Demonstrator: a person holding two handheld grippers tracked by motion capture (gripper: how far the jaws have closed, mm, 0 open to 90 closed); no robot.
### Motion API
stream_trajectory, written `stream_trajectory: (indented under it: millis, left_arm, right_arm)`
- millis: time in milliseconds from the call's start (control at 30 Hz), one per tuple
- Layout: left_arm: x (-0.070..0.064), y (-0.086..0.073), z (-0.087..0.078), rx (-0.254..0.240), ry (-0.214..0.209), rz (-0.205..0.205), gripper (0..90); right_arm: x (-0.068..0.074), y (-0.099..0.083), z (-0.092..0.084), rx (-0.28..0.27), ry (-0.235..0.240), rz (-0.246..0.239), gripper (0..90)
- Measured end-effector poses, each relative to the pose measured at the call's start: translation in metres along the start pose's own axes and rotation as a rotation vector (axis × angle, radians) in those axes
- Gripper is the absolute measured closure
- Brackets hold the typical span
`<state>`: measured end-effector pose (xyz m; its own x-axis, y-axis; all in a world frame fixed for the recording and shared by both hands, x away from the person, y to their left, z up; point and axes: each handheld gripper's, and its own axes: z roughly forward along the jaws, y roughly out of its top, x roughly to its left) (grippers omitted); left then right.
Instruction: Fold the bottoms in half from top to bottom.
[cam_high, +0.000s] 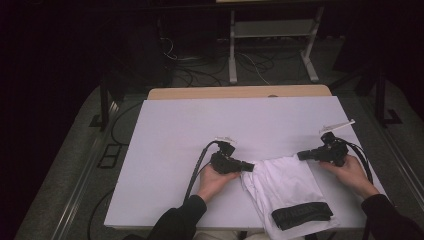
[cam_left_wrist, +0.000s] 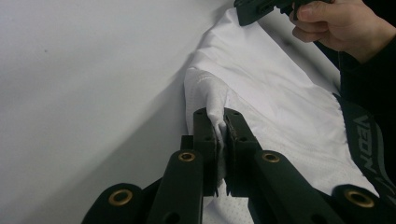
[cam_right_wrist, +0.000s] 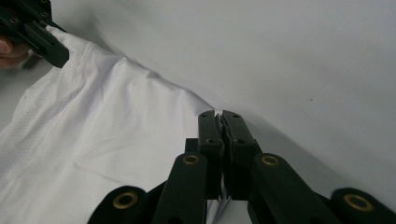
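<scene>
White mesh sports shorts with a black waistband (cam_high: 285, 187) lie on the white tabletop (cam_high: 175, 135) near its front edge. 2 claws, left claw (cam_high: 248, 166) and right claw (cam_high: 301, 155), each pinch a hem corner. Likely next: lift and spread evenly. Waistband lettering is unreadable.
</scene>
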<state>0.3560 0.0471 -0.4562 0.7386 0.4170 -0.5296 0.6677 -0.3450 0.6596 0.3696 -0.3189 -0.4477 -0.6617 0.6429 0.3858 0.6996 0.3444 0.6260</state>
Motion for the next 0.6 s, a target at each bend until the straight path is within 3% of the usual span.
stream_trajectory:
  millis: [600]
  left_arm:
    - [-0.011, 0.005, -0.027, -0.03, 0.035, 0.035, 84.6]
  right_arm:
    - [0.019, 0.016, 0.001, -0.038, -0.015, -0.048, 85.8]
